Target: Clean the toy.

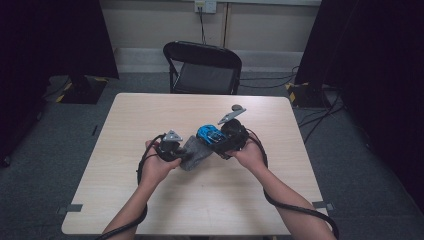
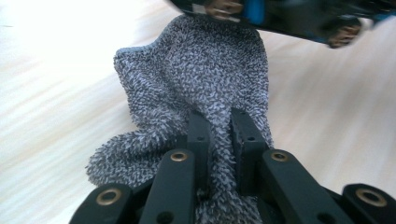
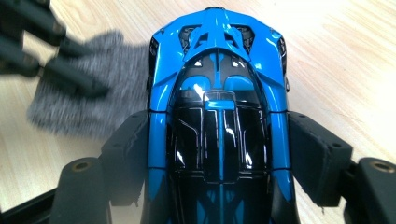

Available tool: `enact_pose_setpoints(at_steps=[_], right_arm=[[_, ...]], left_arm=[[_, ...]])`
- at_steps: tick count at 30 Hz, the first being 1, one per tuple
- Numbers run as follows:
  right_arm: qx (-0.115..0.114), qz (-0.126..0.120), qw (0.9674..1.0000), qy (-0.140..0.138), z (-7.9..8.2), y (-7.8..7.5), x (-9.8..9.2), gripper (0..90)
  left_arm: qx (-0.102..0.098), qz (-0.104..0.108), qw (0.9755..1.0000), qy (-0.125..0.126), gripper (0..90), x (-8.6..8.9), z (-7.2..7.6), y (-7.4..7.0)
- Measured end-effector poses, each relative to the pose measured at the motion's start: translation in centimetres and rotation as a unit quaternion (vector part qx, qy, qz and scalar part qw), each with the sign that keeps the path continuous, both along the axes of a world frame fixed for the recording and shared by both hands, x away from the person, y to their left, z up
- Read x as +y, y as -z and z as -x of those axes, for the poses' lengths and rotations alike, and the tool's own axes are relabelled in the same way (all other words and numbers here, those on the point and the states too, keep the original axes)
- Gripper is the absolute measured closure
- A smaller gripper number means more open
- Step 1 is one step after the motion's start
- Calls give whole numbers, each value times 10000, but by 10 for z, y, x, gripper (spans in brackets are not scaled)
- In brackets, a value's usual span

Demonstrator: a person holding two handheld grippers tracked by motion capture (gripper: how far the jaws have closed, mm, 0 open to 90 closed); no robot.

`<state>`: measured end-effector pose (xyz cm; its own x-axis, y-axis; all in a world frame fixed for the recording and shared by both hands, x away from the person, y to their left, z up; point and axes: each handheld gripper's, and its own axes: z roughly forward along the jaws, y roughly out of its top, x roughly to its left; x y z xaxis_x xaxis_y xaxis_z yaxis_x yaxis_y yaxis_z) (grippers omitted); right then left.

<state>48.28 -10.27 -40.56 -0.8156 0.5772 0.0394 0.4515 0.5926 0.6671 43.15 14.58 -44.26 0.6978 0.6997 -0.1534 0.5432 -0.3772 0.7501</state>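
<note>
1. Two things were in my grip at once: a blue toy car in my right gripper and a grey cloth in my left gripper.
2. My right jaws sat clamped on the car's two flanks, nose pointing away from me, the car held just above the wooden table.
3. My left jaws were pinched together on a bunched fold of the cloth, whose free end reached up against the car's side.
4. I judged the wiping to be under way rather than finished: car and cloth were both picked up and brought together near the table's middle, but how much of the bodywork had been rubbed I could not tell.
5. Left to do, as I saw it: work the cloth over the car, then set both down.
6. Both my forearms came in from the near edge, hands angled inward so the grippers met nearly tip to tip, right hand slightly farther out.
</note>
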Motion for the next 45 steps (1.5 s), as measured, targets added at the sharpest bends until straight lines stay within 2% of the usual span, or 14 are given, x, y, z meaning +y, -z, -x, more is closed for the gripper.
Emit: enact_pose_setpoints(at_steps=[5,11,20,45], right_arm=[[5,0,10000,-28,2,1,-2,287],[22,13,10000,-46,3,2,-4,287],[27,79,10000,-40,5,9,-6,287],[-15,83,10000,-1,4,6,-5,287]], left_arm=[[35,128,9994,-310,802,12,-8,-2],[-61,203,9989,-419,802,13,-13,-5],[-105,184,9991,-357,802,0,-14,-8],[-70,211,9996,-146,802,-15,-11,-8]])
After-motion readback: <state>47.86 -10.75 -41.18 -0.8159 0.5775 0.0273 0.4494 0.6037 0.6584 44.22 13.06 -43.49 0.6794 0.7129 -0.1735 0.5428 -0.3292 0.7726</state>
